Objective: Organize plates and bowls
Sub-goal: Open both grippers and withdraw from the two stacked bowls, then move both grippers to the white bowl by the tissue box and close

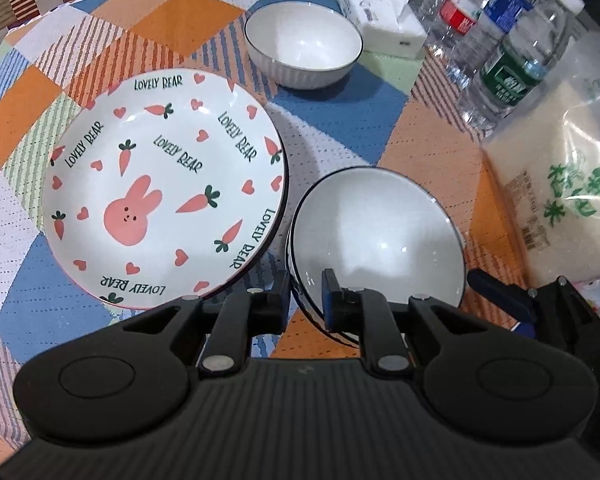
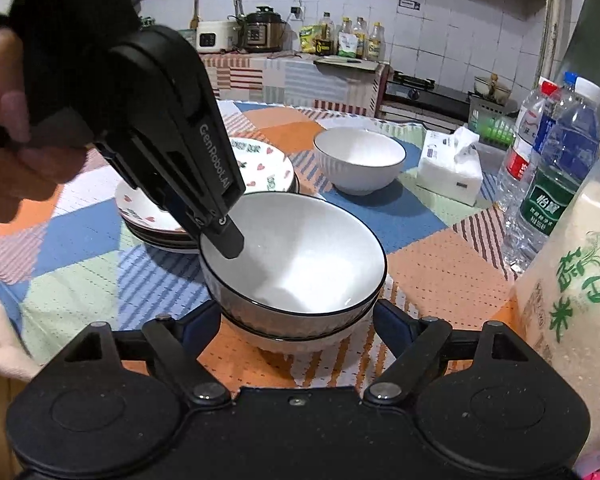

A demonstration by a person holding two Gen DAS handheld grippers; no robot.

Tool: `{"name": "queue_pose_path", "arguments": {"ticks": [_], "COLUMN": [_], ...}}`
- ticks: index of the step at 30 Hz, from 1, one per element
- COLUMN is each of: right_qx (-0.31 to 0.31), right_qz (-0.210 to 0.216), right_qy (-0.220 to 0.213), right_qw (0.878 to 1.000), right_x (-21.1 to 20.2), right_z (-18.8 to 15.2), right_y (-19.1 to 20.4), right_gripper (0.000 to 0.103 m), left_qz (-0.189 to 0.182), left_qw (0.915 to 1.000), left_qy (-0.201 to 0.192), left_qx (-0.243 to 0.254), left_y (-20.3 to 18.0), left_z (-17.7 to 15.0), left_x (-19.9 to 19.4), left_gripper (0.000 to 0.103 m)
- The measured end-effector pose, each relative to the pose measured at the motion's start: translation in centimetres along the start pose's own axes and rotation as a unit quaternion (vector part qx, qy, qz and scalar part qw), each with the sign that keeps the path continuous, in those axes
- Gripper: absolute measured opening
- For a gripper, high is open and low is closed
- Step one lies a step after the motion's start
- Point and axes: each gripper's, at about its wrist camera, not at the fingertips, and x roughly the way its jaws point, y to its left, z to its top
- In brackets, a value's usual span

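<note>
Bowls being nested: the top bowl (image 2: 296,252) sits in a stack near the front of the bench (image 1: 332,128), beside the carrot-print plates (image 1: 164,184).

The left hand-held gripper (image 1: 306,300) pinches that bowl's rim, jaws nearly together with the wall between them; the right hand-held gripper (image 2: 296,320) stands wide apart around the stack, not pressing it. Judging by this, the bowl is just seated; next comes letting go and fetching the lone bowl (image 1: 303,50) farther back. Readable: "LOVELY BEAR" on the plate, "GenRobot.AI" on the left tool; bottle (image 2: 548,196) and rice bag (image 2: 580,300) labels carry Chinese text.
</note>
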Motion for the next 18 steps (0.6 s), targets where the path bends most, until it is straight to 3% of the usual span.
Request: {"name": "queue_pose_path", "arguments": {"ticks": [4, 8, 13, 18], "right_qx": [0.012, 0.016, 0.015, 0.067], "right_qz": [0.013, 0.016, 0.037, 0.078], "right_qy": [-0.008, -0.020, -0.028, -0.021], "right_qw": [1.000, 1.000, 0.999, 0.995], "right_x": [-1.4, -2.5, -4.1, -3.9], "right_z": [0.4, 1.7, 5.0, 9.3], "right_y": [-0.8, -1.8, -3.5, -6.2], "right_gripper": [0.086, 0.086, 0.086, 0.086], "left_qz": [0.026, 0.025, 0.024, 0.029], "left_qw": [0.9993, 0.9991, 0.9985, 0.9976], "left_qy": [-0.020, -0.030, -0.040, -0.048], "left_qx": [0.018, 0.018, 0.031, 0.039], "left_y": [-0.2, 0.3, 0.6, 0.3], "left_z": [0.5, 1.5, 3.3, 6.0], "left_x": [-1.5, -3.2, -5.3, -6.5], "left_gripper": [0.015, 0.016, 0.017, 0.017]}}
